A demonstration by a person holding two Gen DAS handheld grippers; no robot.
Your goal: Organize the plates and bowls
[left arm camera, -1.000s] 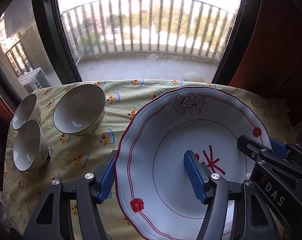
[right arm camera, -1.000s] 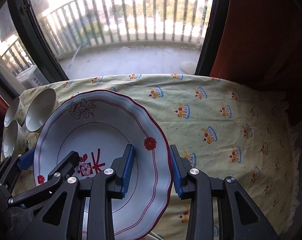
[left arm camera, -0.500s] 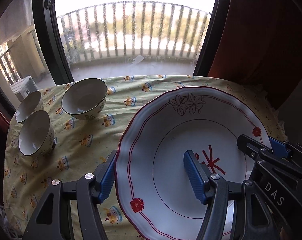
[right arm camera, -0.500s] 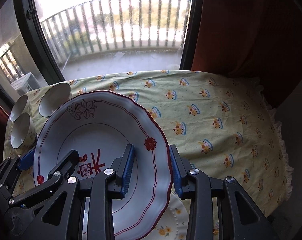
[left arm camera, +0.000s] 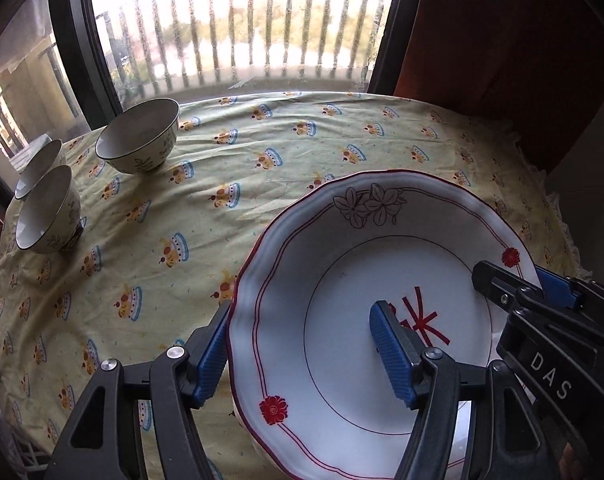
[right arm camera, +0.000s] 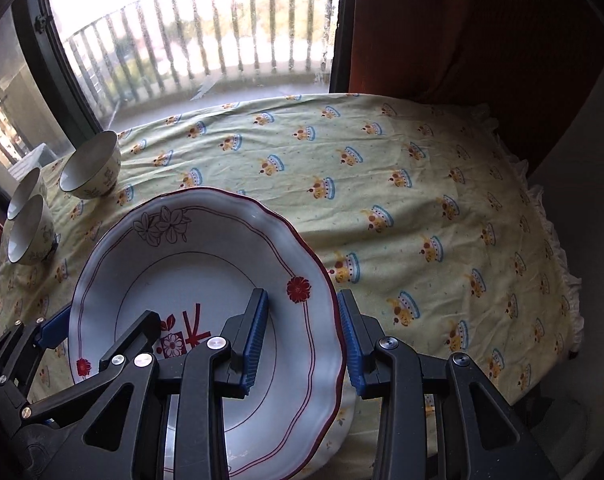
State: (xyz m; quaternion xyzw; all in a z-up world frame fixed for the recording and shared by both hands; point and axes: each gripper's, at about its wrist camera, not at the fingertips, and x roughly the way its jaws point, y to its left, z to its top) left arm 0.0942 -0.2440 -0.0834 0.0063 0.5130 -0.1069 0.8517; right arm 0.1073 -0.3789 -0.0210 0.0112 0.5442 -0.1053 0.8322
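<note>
A large white plate (left arm camera: 341, 240), scalloped at the edge with a thin red rim line, red flowers and a red mark in its middle, is held between both tools over the near part of the surface, well apart from the bowls. The left hand-held gripper (left arm camera: 302, 320) straddles the plate's left rim, one blue pad against the outer edge and the other lying inside the well. Its jaws have just been opening a little, with the rim between them, and the pads appear to be pinching it. The right hand-held gripper (right arm camera: 302, 300) pinches the opposite rim beside a red flower, one pad inside and one outside, set fairly narrow. Under the plate's lower right edge a second plate (right arm camera: 343, 412) with small yellow marks peeks out; whether the two touch cannot be told. Three bowls (left arm camera: 138, 136) stand upright at the far left corner, two close together and the third just beside them. A pale yellow tablecloth (left arm camera: 262, 160) printed with little crowns covers the surface. Behind it are a window (left arm camera: 242, 32) onto a balcony railing and a dark red curtain (right arm camera: 461, 40).
</note>
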